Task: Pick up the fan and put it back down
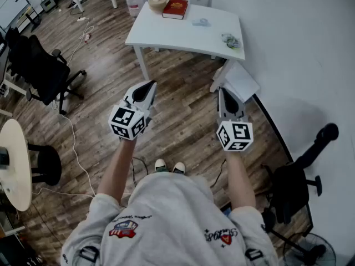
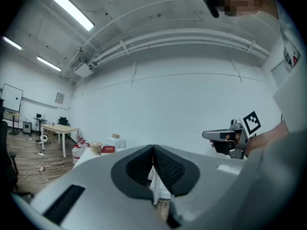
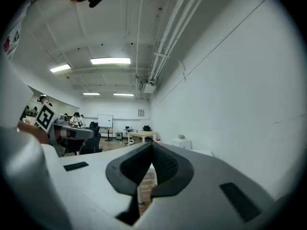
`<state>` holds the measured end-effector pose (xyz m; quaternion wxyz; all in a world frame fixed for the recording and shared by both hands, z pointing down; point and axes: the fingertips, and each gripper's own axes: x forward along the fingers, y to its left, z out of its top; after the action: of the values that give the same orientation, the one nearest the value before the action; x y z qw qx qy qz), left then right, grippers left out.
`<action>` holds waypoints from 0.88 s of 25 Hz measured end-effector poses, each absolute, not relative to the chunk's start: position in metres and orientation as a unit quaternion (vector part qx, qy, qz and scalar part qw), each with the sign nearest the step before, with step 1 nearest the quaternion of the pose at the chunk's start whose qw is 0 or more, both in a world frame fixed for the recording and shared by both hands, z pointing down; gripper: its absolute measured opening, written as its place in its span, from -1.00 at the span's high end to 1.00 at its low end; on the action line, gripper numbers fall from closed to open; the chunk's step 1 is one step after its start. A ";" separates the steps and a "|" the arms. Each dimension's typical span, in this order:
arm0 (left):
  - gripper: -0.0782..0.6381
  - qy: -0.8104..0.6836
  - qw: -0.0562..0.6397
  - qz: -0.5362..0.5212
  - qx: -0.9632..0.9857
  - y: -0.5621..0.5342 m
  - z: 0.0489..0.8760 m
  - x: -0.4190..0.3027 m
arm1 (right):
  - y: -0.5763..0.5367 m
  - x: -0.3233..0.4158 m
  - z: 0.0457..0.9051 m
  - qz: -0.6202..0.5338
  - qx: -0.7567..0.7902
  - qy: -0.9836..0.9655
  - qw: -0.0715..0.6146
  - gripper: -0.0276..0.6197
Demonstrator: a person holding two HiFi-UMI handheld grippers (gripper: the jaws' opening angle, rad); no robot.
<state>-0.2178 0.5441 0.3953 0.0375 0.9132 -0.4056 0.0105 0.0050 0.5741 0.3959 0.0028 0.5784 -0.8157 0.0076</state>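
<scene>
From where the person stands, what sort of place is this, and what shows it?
Probably an office or lab workroom: a white table, a black office chair on the wood floor, and a whiteboard at the far end.

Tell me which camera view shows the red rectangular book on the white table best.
Head view: the red rectangular book lies flat with its whole cover visible on the white table. The left gripper view shows only a small distant red sliver; the right gripper view none.

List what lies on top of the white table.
A red book, tan round bowl, small grey item and crumpled greenish wad lie there; anything beneath them is covered.
</scene>
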 end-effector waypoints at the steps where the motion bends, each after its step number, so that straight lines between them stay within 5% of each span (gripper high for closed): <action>1: 0.77 -0.406 0.036 0.007 0.913 0.544 0.394 -0.218 | 0.573 0.004 0.396 0.007 0.578 -0.816 0.003 0.92; 7: 0.74 -0.406 0.032 -0.002 0.913 0.540 0.391 -0.212 | 0.571 0.004 0.395 0.000 0.575 -0.818 0.005 0.92; 12: 0.04 -0.398 0.041 -0.007 0.916 0.536 0.394 -0.197 | 0.573 0.013 0.396 0.000 0.576 -0.817 0.009 0.92; 14: -0.08 -0.388 0.043 -0.003 0.920 0.538 0.395 -0.186 | 0.574 0.019 0.395 0.000 0.574 -0.819 0.008 0.92; 22: -0.10 -0.383 0.048 -0.004 0.922 0.532 0.401 -0.166 | 0.568 0.040 0.404 0.013 0.569 -0.822 0.003 0.92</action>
<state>-0.1658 0.5319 0.4010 0.0479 0.9224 -0.3832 -0.0037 0.0402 0.5680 0.4044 0.0030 0.5693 -0.8220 0.0127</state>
